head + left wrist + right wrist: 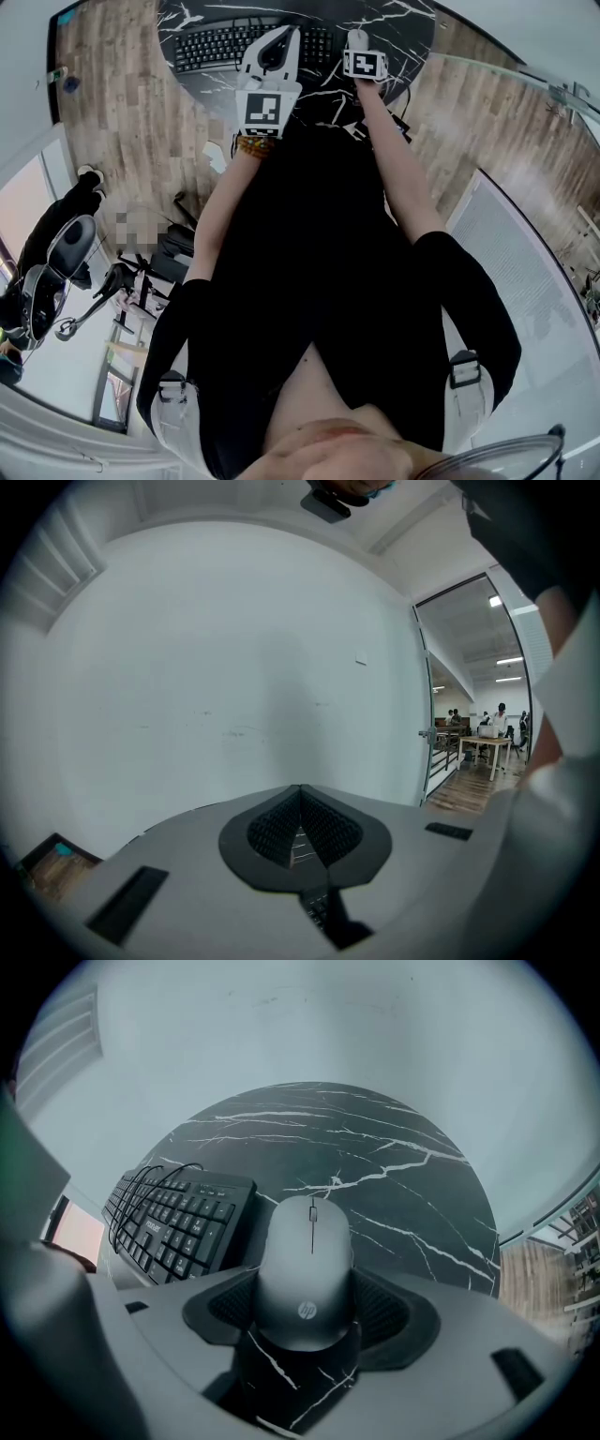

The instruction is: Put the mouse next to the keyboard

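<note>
Right gripper (309, 1316) fingers clamp the HP mouse (311, 1241) by its sides, low over the marble counter (412, 1176), just right of the keyboard (178, 1218). Set it flat and square to the keyboard's edge before you release. Your left gripper (302, 834) fingers are closed, empty, and aimed at the wall (234, 667).

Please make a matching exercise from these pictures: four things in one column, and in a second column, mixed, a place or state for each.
1. grey computer mouse
2. black keyboard
3. left claw
4. round black marble table

a. shut, holding nothing
b. bears the keyboard
c. between the jaws of the right claw
d. lies left of the mouse

Pairs: 1-c; 2-d; 3-a; 4-b.
</note>
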Motion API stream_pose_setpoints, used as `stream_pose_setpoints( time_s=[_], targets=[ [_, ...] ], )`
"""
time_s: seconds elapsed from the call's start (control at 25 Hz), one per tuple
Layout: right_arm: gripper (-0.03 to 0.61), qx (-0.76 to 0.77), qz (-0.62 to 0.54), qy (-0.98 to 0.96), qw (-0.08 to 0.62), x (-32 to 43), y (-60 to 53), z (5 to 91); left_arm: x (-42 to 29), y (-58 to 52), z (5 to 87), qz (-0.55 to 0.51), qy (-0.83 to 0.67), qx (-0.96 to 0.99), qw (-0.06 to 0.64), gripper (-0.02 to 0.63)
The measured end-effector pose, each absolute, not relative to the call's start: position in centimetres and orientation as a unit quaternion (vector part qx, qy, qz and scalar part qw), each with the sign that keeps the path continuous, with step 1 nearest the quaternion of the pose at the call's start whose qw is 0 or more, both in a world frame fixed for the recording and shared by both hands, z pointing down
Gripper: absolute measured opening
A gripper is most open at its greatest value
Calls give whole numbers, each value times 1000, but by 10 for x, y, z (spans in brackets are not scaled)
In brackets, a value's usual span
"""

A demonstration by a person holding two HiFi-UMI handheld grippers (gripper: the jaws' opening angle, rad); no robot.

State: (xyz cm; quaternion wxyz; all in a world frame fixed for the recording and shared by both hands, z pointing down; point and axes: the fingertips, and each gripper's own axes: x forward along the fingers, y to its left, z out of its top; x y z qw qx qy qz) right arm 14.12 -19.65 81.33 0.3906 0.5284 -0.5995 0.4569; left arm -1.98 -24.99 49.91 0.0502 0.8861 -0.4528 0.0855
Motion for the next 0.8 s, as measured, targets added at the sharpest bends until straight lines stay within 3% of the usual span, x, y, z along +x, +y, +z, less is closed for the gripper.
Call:
stream_pose_setpoints(
  time_s=[0.52, 0.68, 0.8],
  targets=[
    [281, 526, 465, -598, 386, 144, -177, 816, -18, -247, 500, 81, -449, 888, 62, 14],
    [281, 542, 401, -650, 350, 148, -208, 807, -13, -242, 500, 83, -442, 891, 64, 14],
    [281, 531, 396, -653, 368, 149, -203, 808, -10, -239, 501, 87, -440, 891, 65, 14]
  ],
)
